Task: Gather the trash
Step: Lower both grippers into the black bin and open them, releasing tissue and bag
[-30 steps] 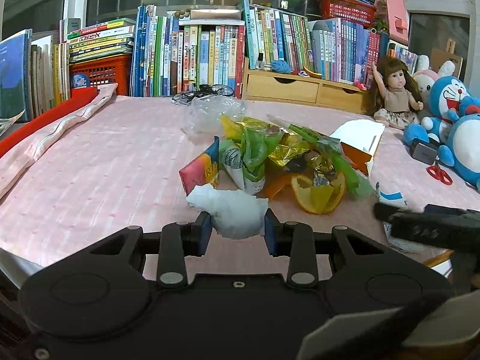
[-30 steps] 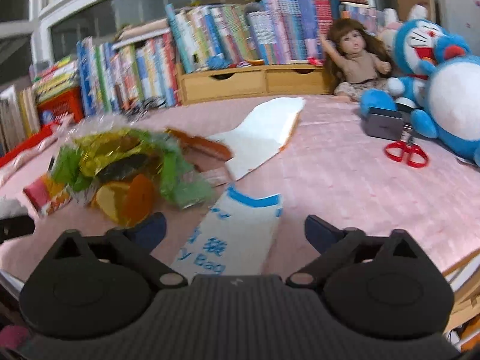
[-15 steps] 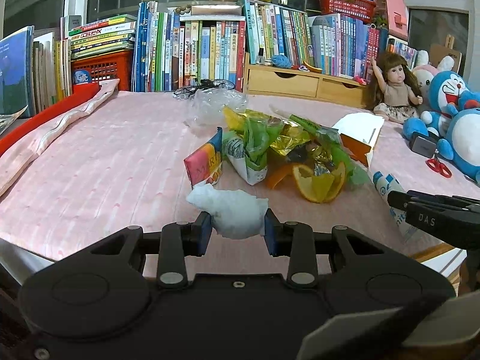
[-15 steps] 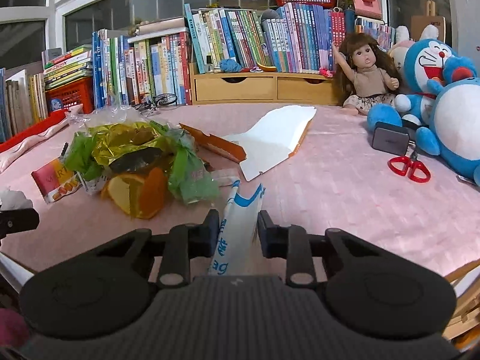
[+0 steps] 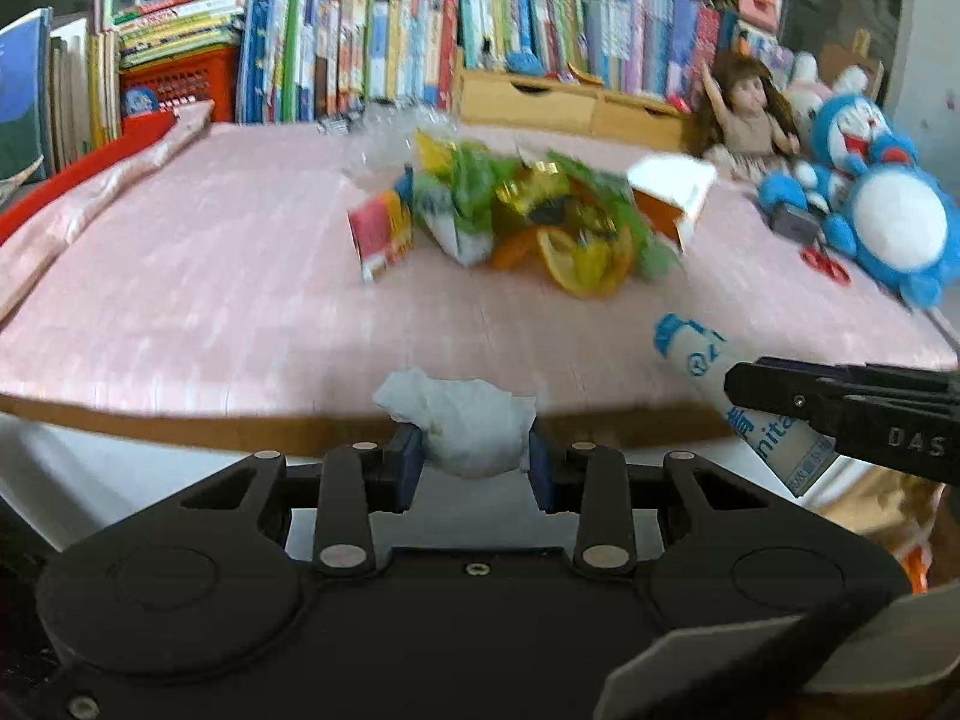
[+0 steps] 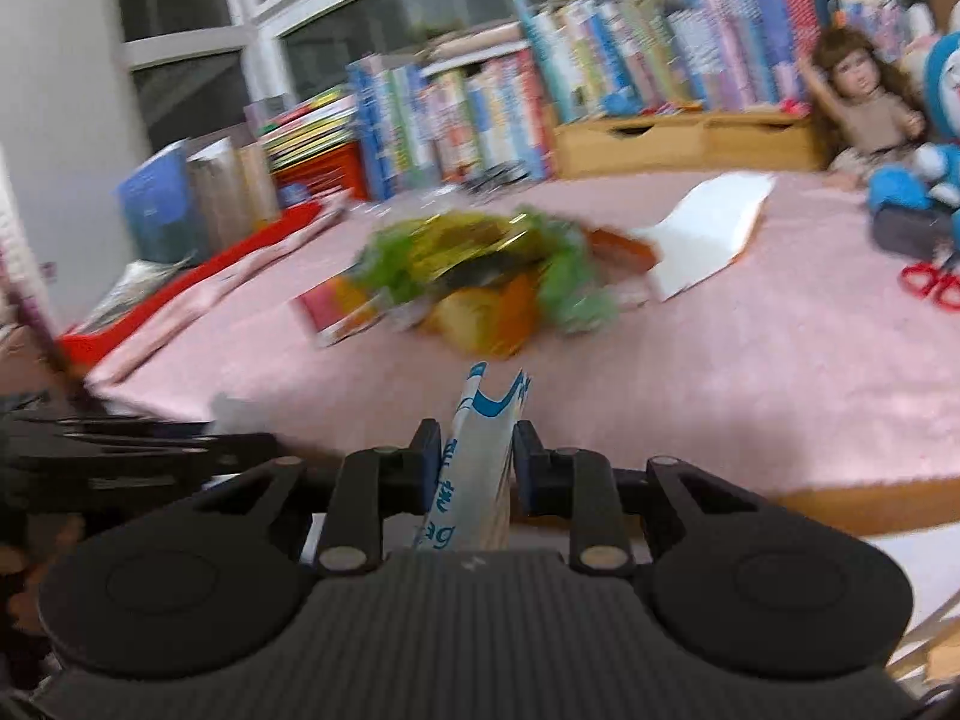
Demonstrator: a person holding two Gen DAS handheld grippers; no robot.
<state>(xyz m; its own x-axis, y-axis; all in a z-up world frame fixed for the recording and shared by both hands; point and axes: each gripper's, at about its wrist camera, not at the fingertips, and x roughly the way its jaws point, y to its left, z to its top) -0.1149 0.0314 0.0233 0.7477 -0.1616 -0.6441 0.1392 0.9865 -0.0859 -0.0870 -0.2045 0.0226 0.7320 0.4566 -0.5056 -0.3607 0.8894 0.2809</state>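
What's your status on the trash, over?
Left gripper shut on tissue wad. Right gripper shut on white-blue bag. Wrapper pile on table. Nothing in the way.

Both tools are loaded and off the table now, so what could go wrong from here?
The crumpled white tissue sits only at the left tool's tips, so it could slip out. The blue-and-white bag is pinched by its middle in the right tool, with its long free end liable to snag.

A child's room at home: shelved books (image 5: 372, 42), doll (image 5: 750, 114), plush toys (image 5: 888, 222).
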